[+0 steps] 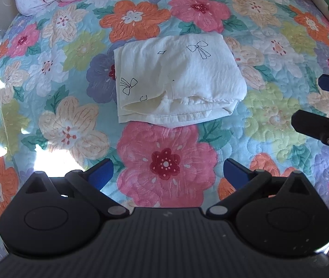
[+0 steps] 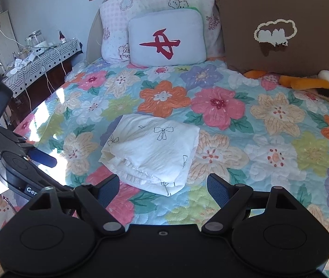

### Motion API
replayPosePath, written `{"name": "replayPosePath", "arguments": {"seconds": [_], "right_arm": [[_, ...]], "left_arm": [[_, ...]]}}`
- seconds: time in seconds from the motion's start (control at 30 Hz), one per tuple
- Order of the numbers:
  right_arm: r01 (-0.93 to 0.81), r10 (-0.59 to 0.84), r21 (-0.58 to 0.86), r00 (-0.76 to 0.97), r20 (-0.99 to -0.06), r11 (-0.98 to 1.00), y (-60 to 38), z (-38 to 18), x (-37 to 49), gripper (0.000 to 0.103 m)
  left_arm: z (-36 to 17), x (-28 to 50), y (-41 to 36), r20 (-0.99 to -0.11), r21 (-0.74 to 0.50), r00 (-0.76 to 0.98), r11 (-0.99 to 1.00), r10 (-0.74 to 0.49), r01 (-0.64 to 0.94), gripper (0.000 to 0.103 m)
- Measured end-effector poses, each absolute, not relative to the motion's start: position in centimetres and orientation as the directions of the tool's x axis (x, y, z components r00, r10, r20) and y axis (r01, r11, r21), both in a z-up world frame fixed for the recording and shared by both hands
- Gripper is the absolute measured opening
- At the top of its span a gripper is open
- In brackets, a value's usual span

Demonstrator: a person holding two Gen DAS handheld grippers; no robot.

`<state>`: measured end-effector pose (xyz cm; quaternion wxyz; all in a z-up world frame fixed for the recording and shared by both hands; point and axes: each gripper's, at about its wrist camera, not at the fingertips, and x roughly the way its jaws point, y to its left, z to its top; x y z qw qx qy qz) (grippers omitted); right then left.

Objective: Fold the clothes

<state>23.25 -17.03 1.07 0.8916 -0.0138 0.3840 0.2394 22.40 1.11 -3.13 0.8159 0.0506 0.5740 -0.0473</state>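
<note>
White garment (image 1: pixel 178 78) w/ bow print lies folded in a thick bundle mid-bed on the floral quilt (image 1: pixel 169 159), layered hems facing the grippers. Left gripper (image 1: pixel 168 171) hovers short of it, jaws apart, nothing held; right gripper (image 2: pixel 163 188) same, spread wide & empty, near the bundle's front edge. Looks close to done. Risk: top layer is loose & puffy, so a one-sided pinch or nudge could drag layers and undo the fold. Around: white cushion (image 2: pixel 166 40) w/ red mark, brown pillow (image 2: pixel 282 30), cluttered side table (image 2: pixel 41 58) — all well apart, nothing blocks access
</note>
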Motion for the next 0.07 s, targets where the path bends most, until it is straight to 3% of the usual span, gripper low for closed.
{"name": "replayPosePath", "arguments": {"seconds": [0.07], "right_arm": [[-0.437, 0.416, 0.157, 0.596, -0.687, 0.886, -17.08, 1.21, 23.16, 0.086]], "left_arm": [[-3.01, 22.38, 0.97, -0.94, 0.031, 0.34, 0.99, -0.018, 0.141, 0.103]]}}
